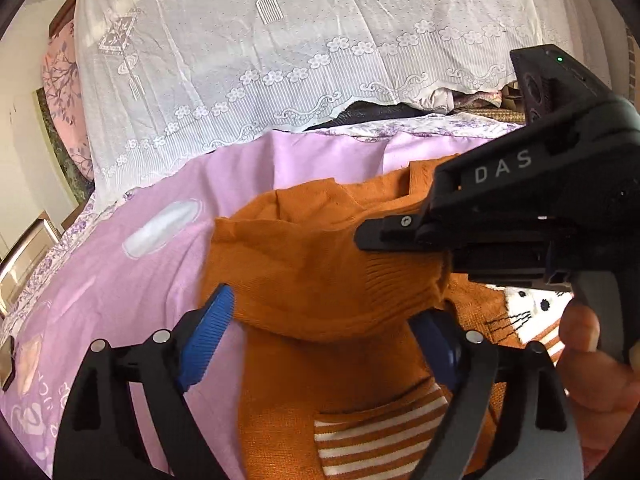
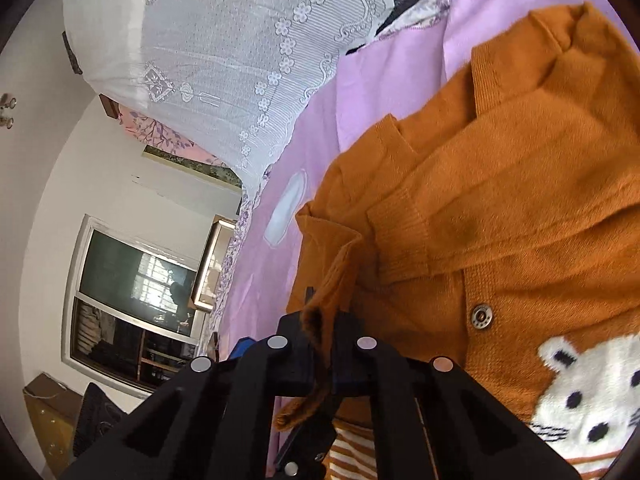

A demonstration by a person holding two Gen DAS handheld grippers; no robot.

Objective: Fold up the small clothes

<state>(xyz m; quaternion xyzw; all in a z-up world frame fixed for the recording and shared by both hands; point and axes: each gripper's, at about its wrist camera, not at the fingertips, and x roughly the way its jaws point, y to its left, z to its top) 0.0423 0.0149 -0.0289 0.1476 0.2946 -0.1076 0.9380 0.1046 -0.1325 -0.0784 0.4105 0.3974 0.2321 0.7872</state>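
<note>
A small orange knit cardigan [image 1: 320, 264] with a white cat face and striped trim lies on a pink sheet [image 1: 120, 280]. My left gripper [image 1: 324, 320] is open, its blue pads on either side of a folded part of the cardigan. My right gripper [image 1: 368, 236] comes in from the right over the cardigan. In the right wrist view the right gripper [image 2: 322, 336] is shut on a fold of the cardigan's edge [image 2: 332, 276]. The cardigan's body [image 2: 520, 200], a snap button [image 2: 480, 316] and the cat face [image 2: 588, 396] lie to the right.
A white lace cover [image 1: 280, 60] is draped over bedding behind the pink sheet. Dark clothes [image 1: 372, 114] peek out under the lace. In the right wrist view a window [image 2: 132, 292] and a wall are at the left, past the bed's edge.
</note>
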